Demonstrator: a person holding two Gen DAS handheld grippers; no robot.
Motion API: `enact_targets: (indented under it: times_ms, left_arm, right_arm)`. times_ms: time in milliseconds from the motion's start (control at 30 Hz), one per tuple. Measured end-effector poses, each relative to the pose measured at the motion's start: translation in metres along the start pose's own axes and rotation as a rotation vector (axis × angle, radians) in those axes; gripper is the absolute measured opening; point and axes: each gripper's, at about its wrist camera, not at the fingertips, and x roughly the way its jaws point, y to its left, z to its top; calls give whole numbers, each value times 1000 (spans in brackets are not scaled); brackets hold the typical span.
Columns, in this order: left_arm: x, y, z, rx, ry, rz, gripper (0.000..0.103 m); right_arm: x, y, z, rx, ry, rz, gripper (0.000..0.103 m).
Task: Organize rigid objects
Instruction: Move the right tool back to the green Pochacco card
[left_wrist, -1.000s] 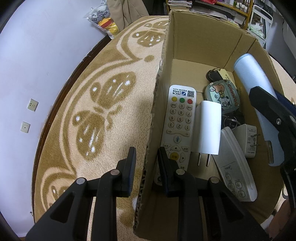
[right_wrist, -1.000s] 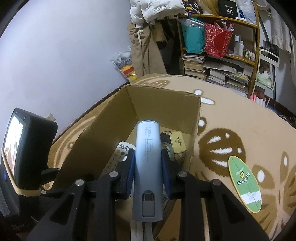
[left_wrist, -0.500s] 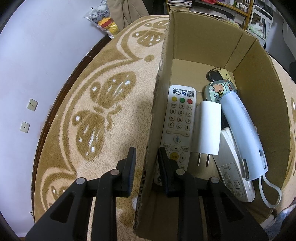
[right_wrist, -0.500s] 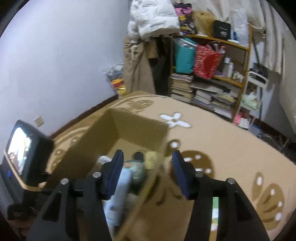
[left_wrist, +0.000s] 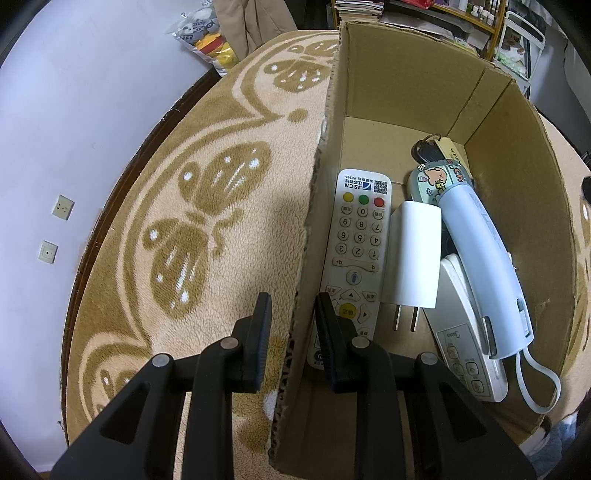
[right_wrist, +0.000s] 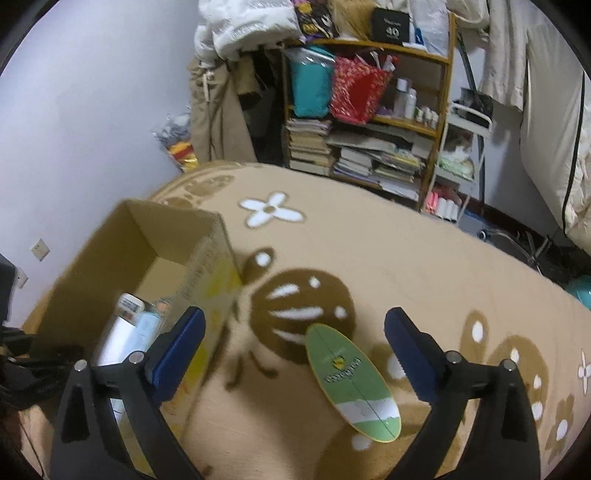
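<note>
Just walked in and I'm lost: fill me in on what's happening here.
A person with a gripper in each hand is packing small items into a cardboard box on a patterned blanket. The left gripper straddles the box's side wall. The right gripper is open and empty above a green oval board lying outside. A pale blue power bank and remote lie inside.

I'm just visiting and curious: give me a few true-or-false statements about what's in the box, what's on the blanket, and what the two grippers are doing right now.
1. The left gripper straddles the cardboard box wall. True.
2. The right gripper holds the light-blue power bank. False: it is open and empty; the power bank lies in the box.
3. A green oval board lies on the blanket, outside the box. True.
4. The white remote lies on the blanket. False: it is inside the box.
</note>
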Motion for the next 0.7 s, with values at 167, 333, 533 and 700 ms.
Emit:
enact_targets:
  times_ms: [167, 333, 533, 700]
  left_arm:
    - [0, 0, 0, 0, 0, 2, 24]
    - [0, 1, 0, 0, 0, 2, 24]
    - [0, 1, 0, 0, 0, 1, 24]
    - [1, 3, 1, -8, 3, -10, 24]
  right_arm:
    - [13, -15, -15, 51, 21, -17, 102]
    - [27, -23, -24, 50, 52, -33, 102]
    - [42, -31, -36, 33, 88, -31, 102]
    - [53, -36, -45, 34, 121, -52, 102]
